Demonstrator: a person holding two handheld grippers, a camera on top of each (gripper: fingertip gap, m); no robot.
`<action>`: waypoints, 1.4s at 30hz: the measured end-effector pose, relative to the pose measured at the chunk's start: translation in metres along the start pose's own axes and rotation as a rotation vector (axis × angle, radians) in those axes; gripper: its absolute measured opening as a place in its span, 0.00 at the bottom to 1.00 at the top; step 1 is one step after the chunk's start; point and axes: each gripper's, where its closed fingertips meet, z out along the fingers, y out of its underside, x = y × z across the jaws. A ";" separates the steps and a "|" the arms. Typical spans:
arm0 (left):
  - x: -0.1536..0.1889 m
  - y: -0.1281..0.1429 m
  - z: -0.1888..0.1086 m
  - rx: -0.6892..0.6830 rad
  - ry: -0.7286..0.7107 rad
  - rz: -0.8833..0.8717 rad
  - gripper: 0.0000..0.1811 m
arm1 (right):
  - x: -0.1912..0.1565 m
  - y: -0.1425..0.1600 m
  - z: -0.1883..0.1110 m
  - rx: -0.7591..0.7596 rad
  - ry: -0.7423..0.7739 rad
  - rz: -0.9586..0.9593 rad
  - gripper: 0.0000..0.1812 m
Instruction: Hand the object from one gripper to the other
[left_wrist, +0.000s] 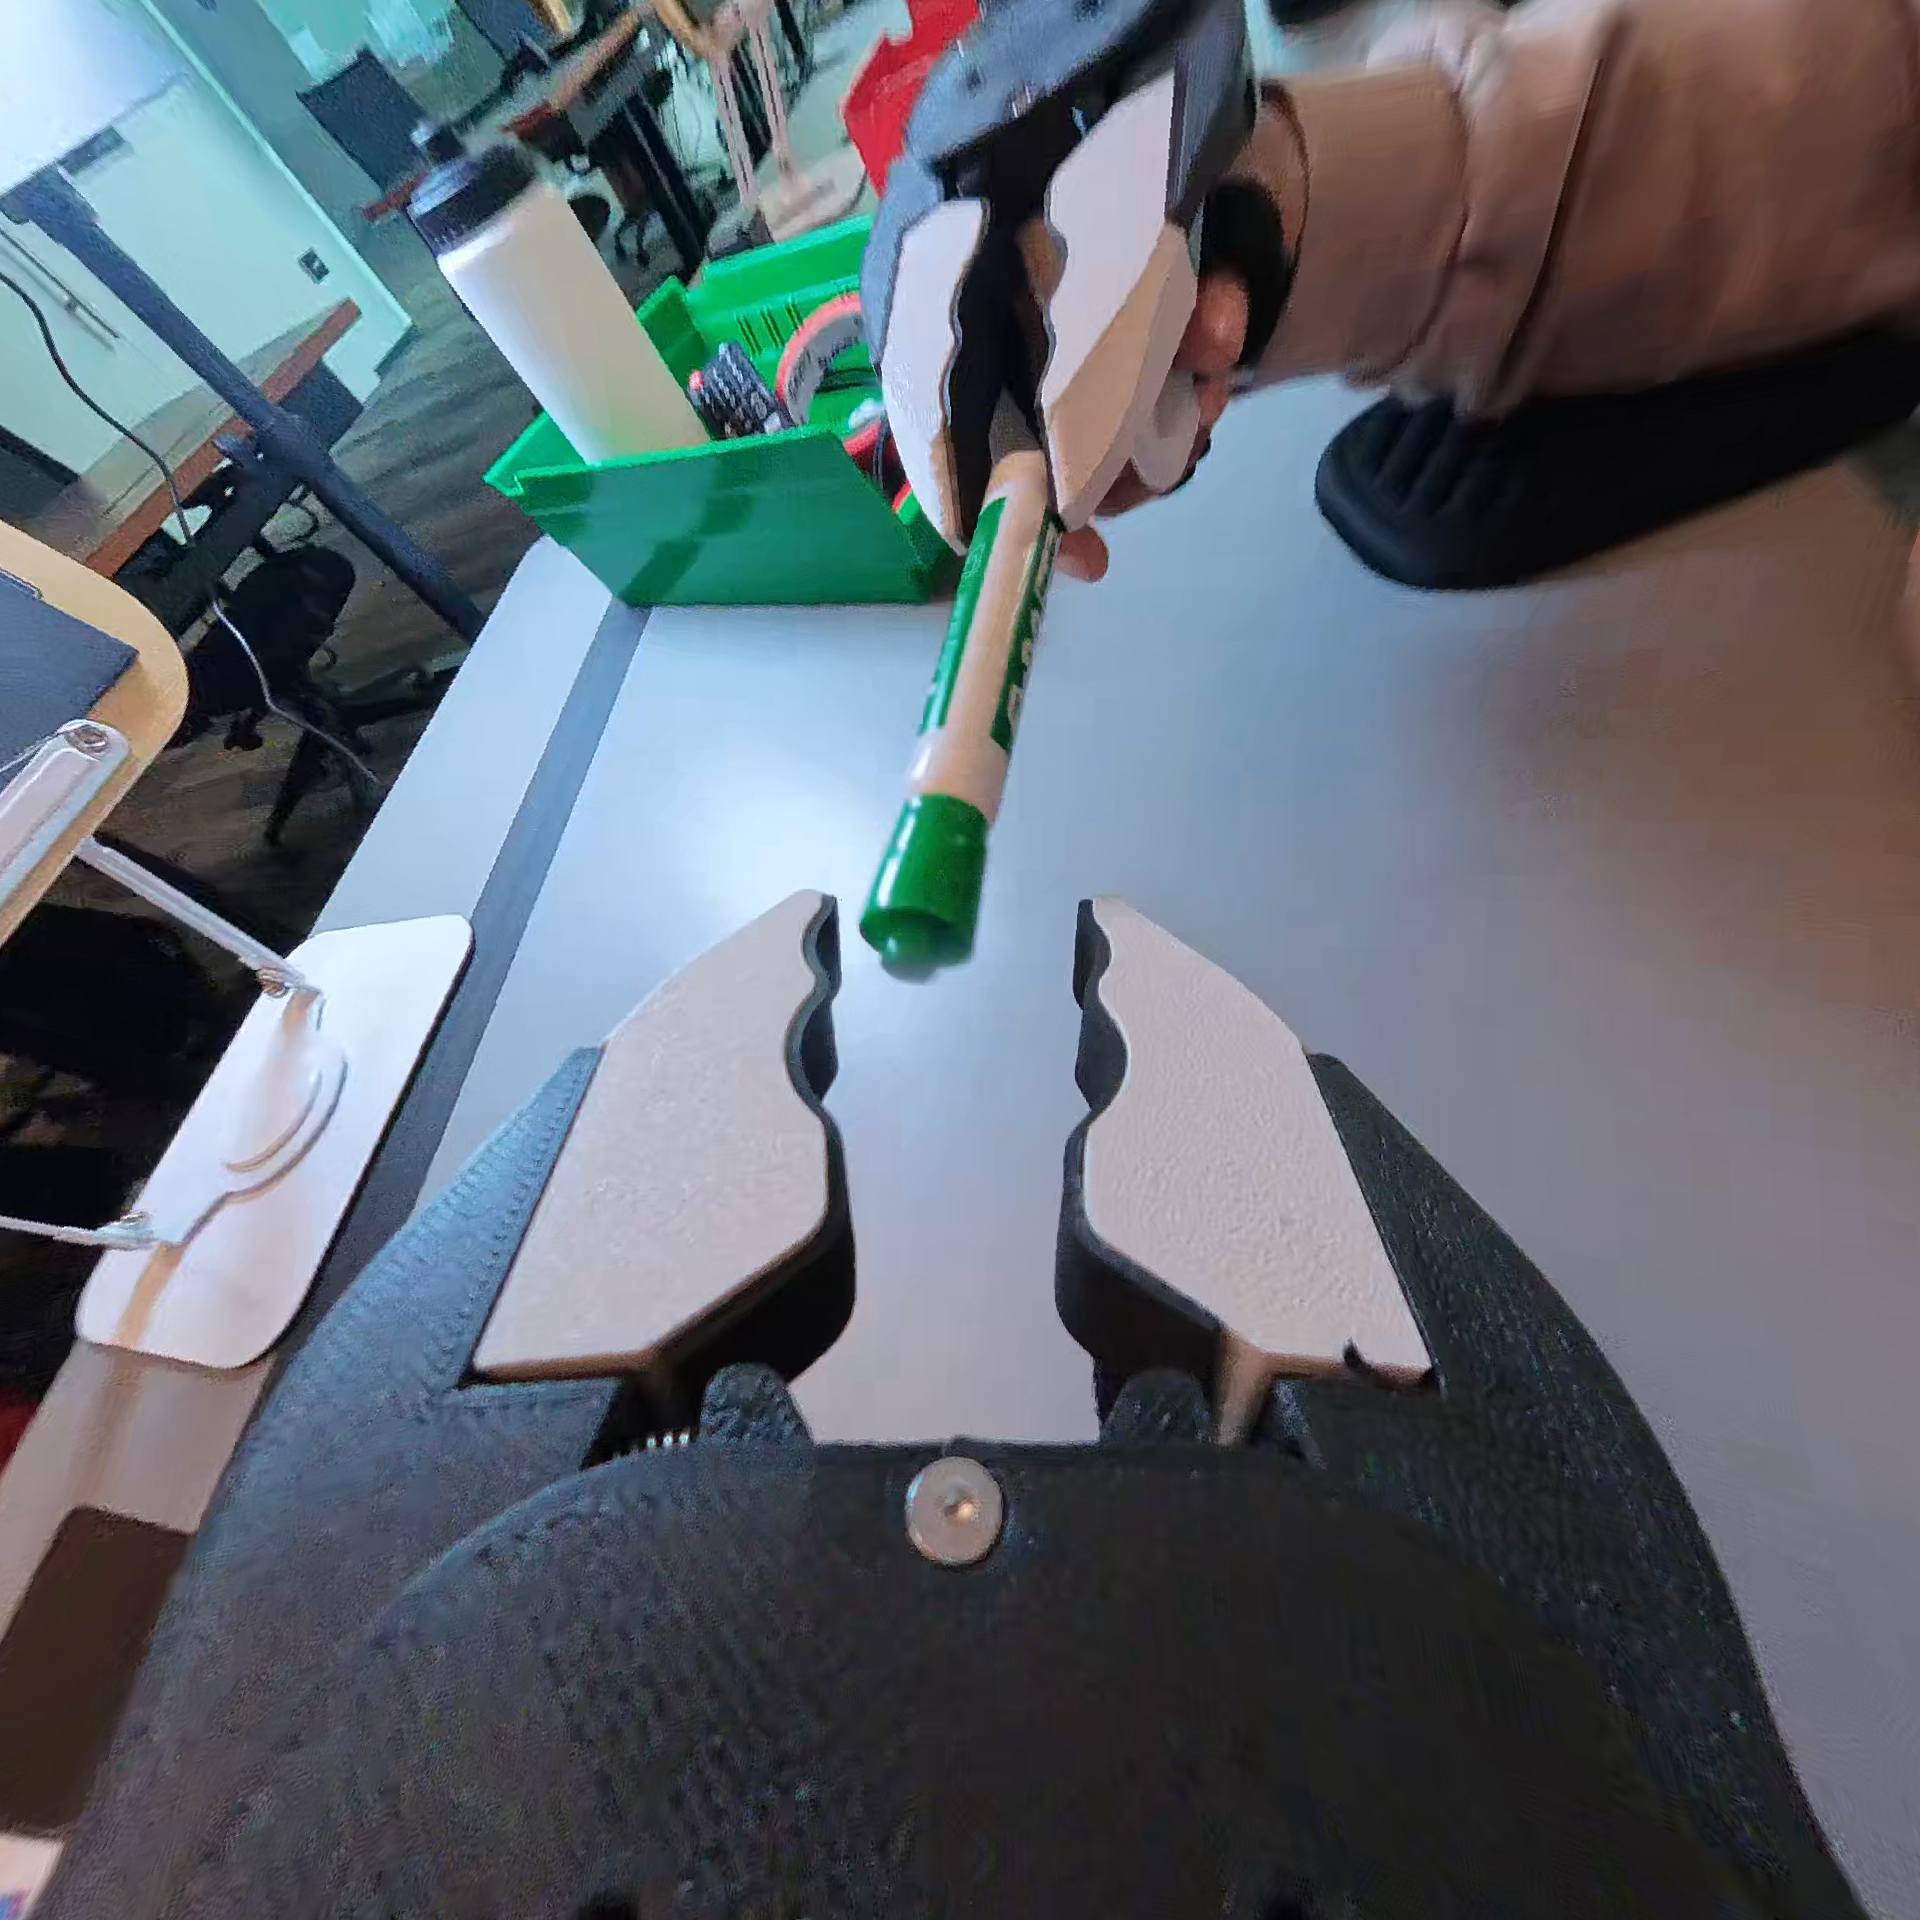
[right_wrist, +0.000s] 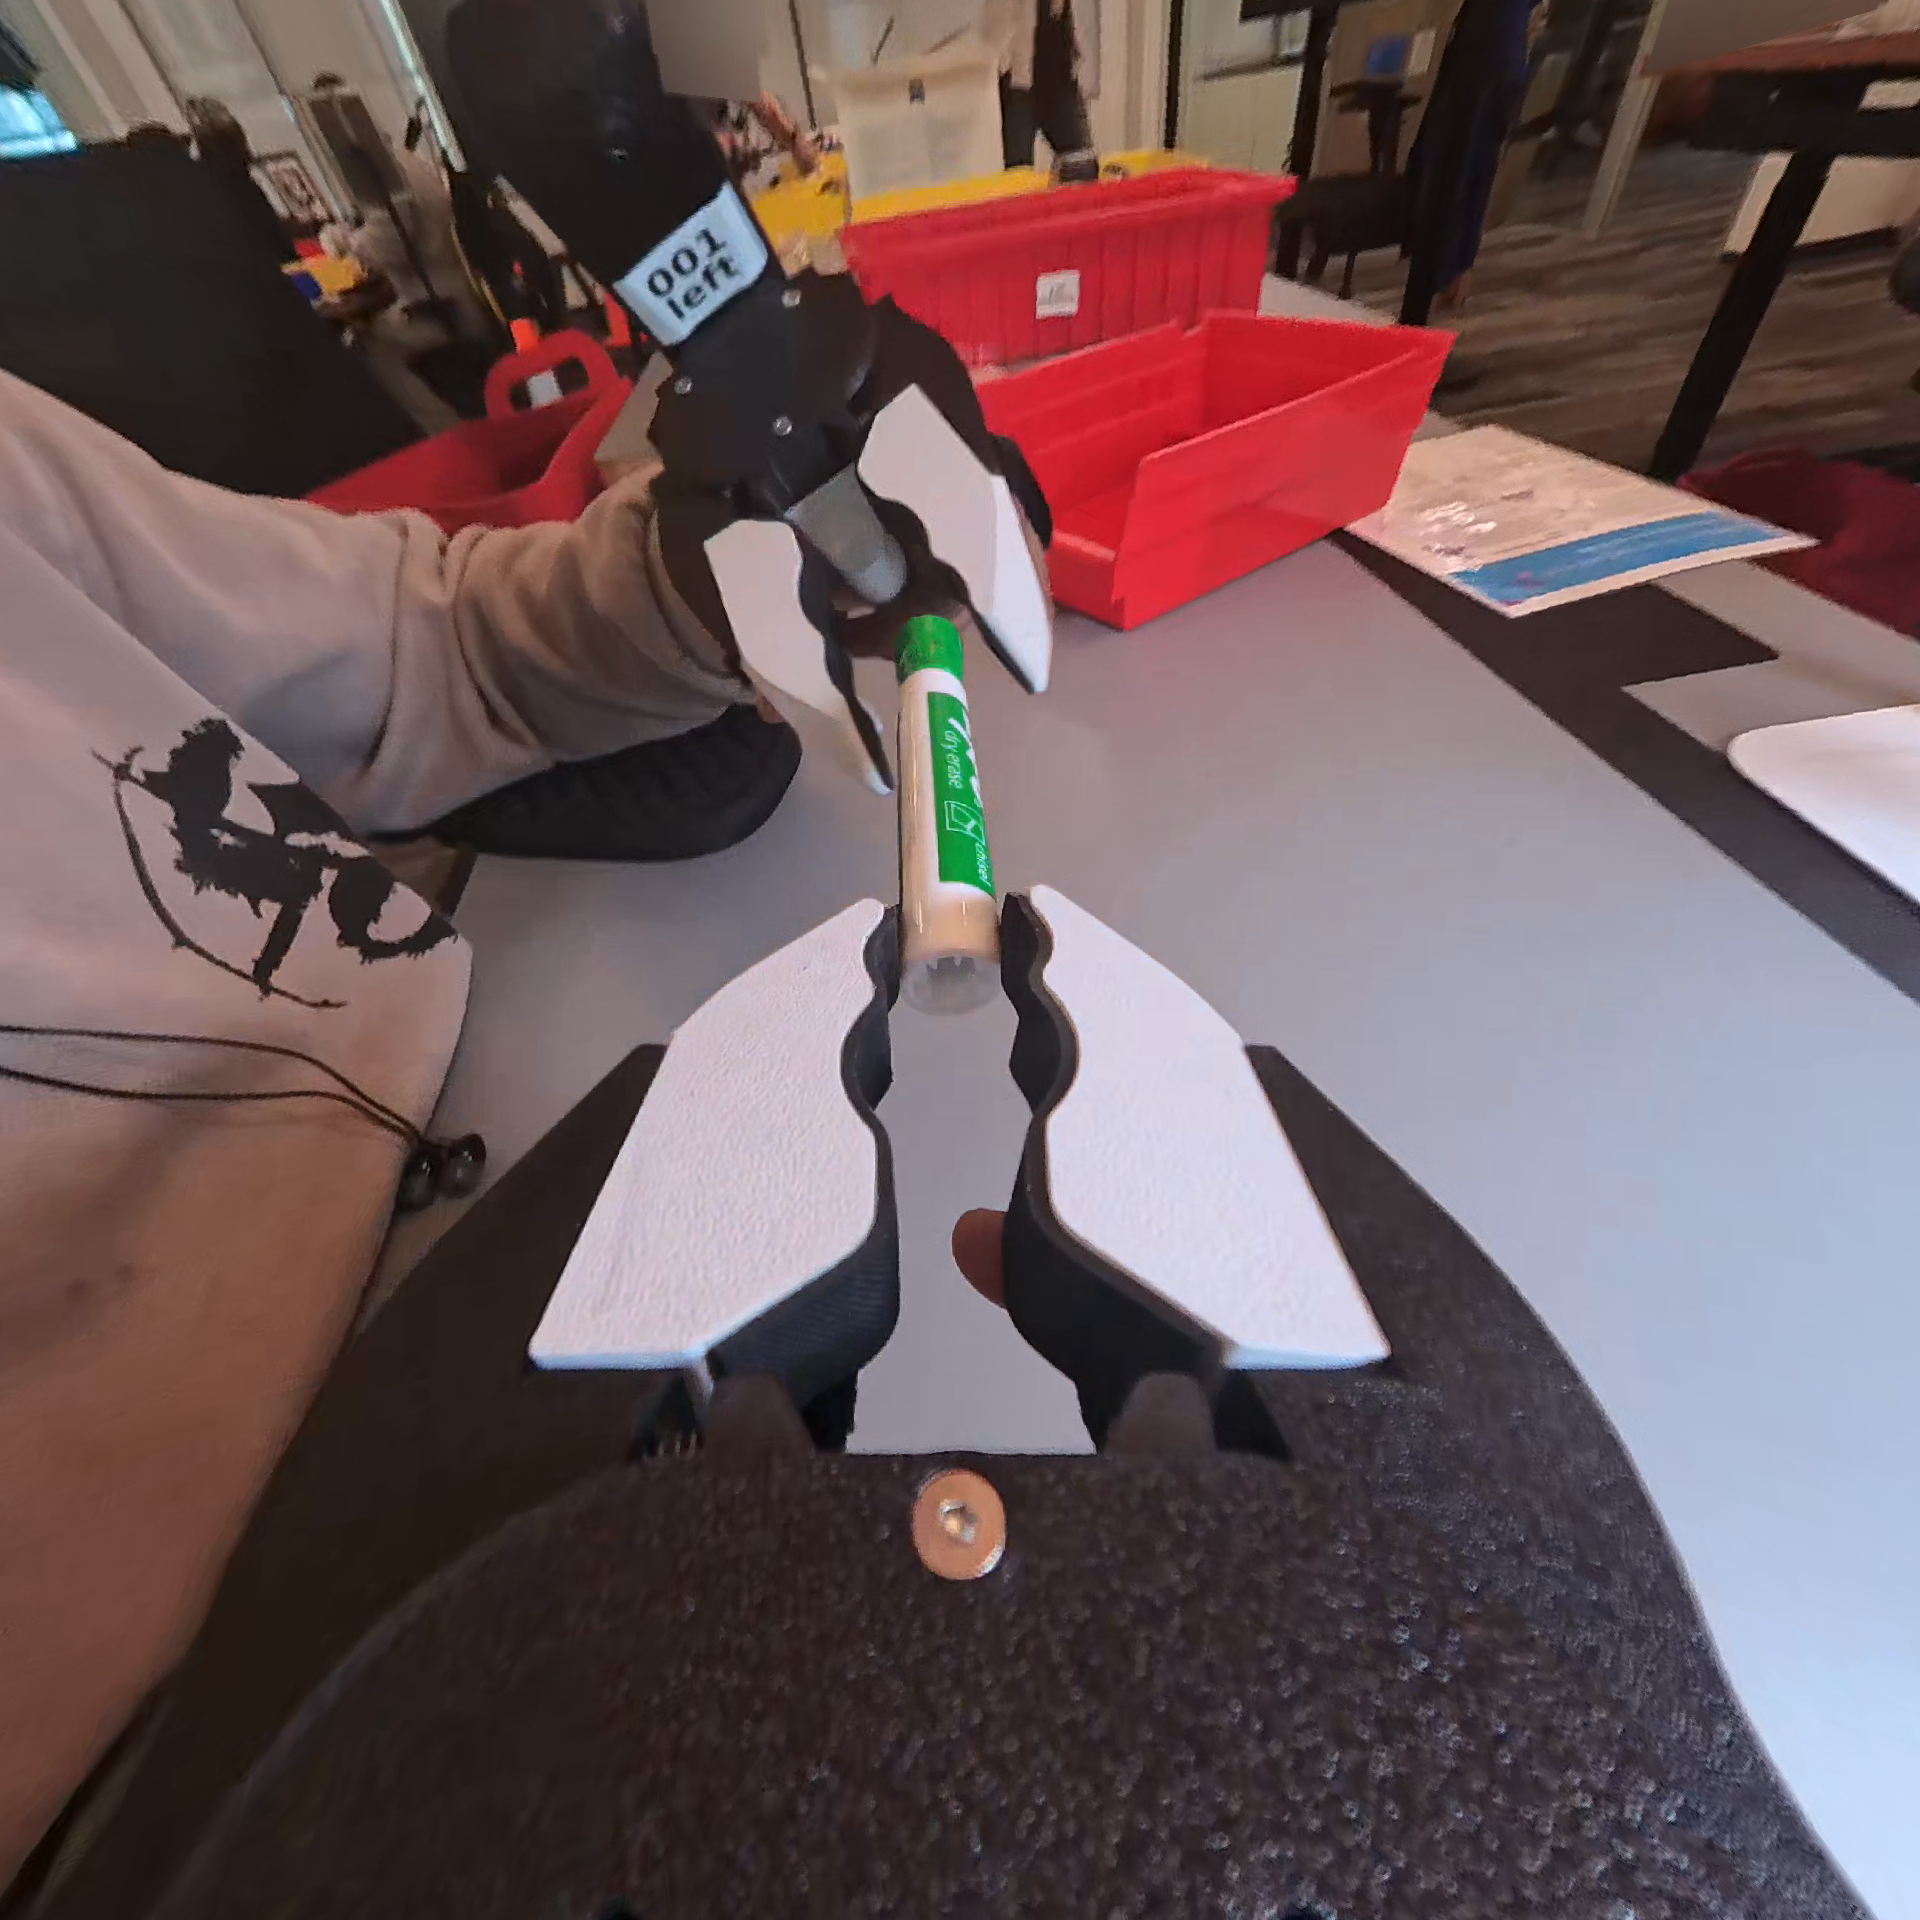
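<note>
On the grey table (left_wrist: 1299, 831): one green bin (left_wrist: 727, 520) holding a white bottle (left_wrist: 561, 312) and tape rolls (left_wrist: 821, 353); one red bin (right_wrist: 1226, 457), contents unseen. Marker (right_wrist: 940, 800), green-capped, printed label, held aloft: right gripper (right_wrist: 945, 935) clamped on its white end. Left gripper (left_wrist: 956, 935) spread wide, cap between its tips, untouched.

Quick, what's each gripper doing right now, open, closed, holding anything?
Left gripper: open, empty, the marker's green cap just at its fingertips.
Right gripper: closed on the green dry-erase marker, by its back end.
</note>
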 end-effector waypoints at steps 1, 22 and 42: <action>0.003 0.005 0.004 -0.037 -0.002 0.030 0.23 | -0.003 0.005 0.004 -0.030 -0.016 -0.006 0.10; 0.012 -0.063 -0.008 0.662 0.433 -0.670 0.10 | -0.026 -0.055 0.013 0.503 0.001 0.020 0.32; 0.009 -0.048 0.025 0.344 0.120 -0.577 0.22 | 0.032 -0.014 0.008 -0.177 0.767 -0.781 0.11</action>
